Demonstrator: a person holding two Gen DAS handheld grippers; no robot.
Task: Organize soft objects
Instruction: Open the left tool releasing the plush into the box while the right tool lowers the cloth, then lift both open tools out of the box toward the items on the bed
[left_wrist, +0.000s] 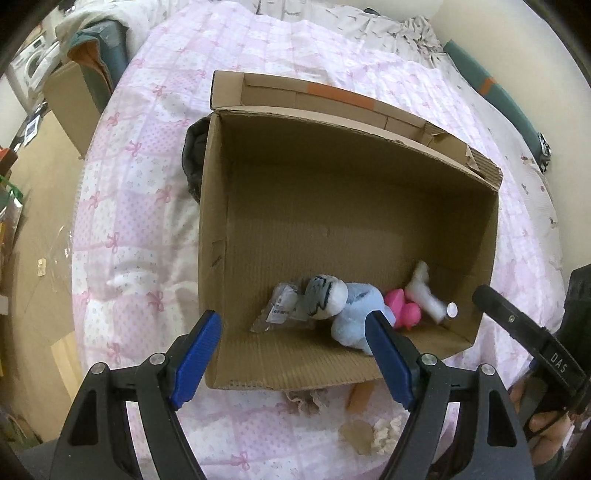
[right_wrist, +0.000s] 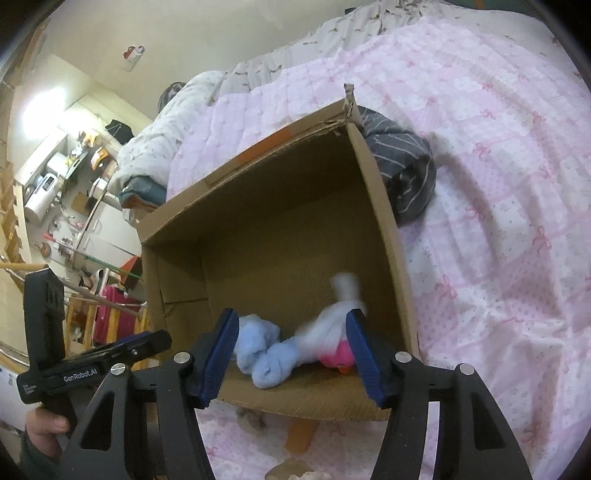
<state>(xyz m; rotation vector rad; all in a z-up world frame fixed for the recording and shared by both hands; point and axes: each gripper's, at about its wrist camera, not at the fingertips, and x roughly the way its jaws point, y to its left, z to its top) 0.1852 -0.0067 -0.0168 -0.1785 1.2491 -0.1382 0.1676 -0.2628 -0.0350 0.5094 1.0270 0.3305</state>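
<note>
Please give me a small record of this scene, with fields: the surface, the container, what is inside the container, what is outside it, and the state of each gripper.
surface: bed with pink bow-print quilt
container: open cardboard box on the quilt
inside: light blue plush toy, pink toy, white plush item, blurred; grey-and-white sock; clear plastic packet
outside: dark striped cloth against the box wall
left gripper: open, empty
right gripper: open, above the box's near end, nothing between the pads
</note>
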